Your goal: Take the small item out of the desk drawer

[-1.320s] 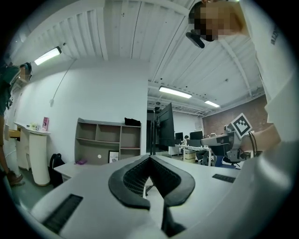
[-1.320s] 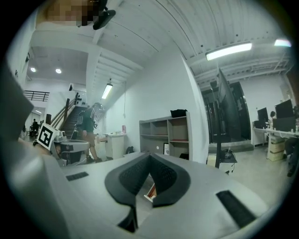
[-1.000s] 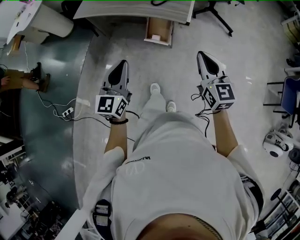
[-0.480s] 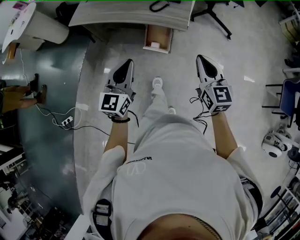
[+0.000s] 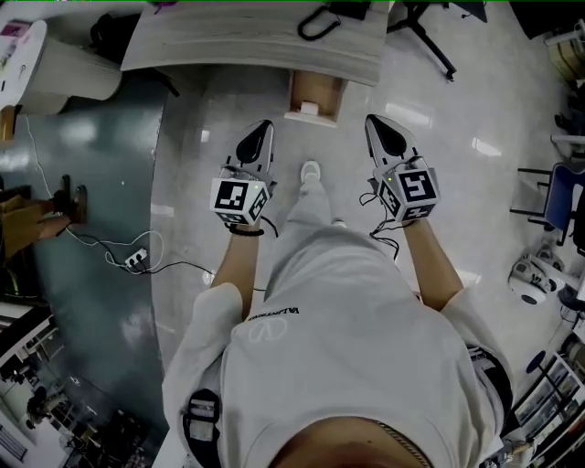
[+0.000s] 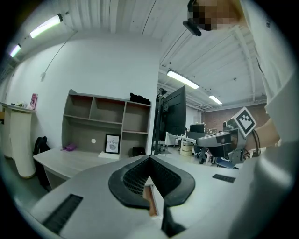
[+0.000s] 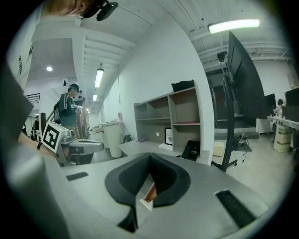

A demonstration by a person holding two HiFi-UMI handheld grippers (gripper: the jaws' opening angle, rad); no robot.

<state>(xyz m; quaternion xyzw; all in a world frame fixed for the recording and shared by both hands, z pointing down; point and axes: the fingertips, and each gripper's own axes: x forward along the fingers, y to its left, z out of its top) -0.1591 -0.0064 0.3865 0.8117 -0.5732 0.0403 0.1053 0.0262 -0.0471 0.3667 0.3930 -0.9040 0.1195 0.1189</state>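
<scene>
The pale wood desk [image 5: 256, 44] runs along the top of the head view. Its open drawer [image 5: 317, 91] juts out toward me, with a small white item [image 5: 309, 109] at its near end. My left gripper [image 5: 266, 128] is shut and empty, pointing at the drawer from its lower left. My right gripper [image 5: 371, 121] is also shut and empty, to the drawer's right. Both hang above the floor, short of the drawer. In the left gripper view the closed tips [image 6: 149, 158] point at the desk [image 6: 70, 161]. The right gripper view shows closed tips [image 7: 149, 155] with the drawer's wooden edge [image 7: 149, 191] just below.
A black object [image 5: 318, 20] lies on the desk. Black stand legs [image 5: 430, 41] are at top right. A power strip with cables [image 5: 137, 260] lies on the floor to the left, near a person's hand [image 5: 27, 219]. A blue chair [image 5: 559, 196] and a white device [image 5: 535, 279] stand at the right.
I have stepped toward the desk, so the desk and open drawer sit lower and nearer in the head view. Both grippers have moved forward and closer together, still shut.
</scene>
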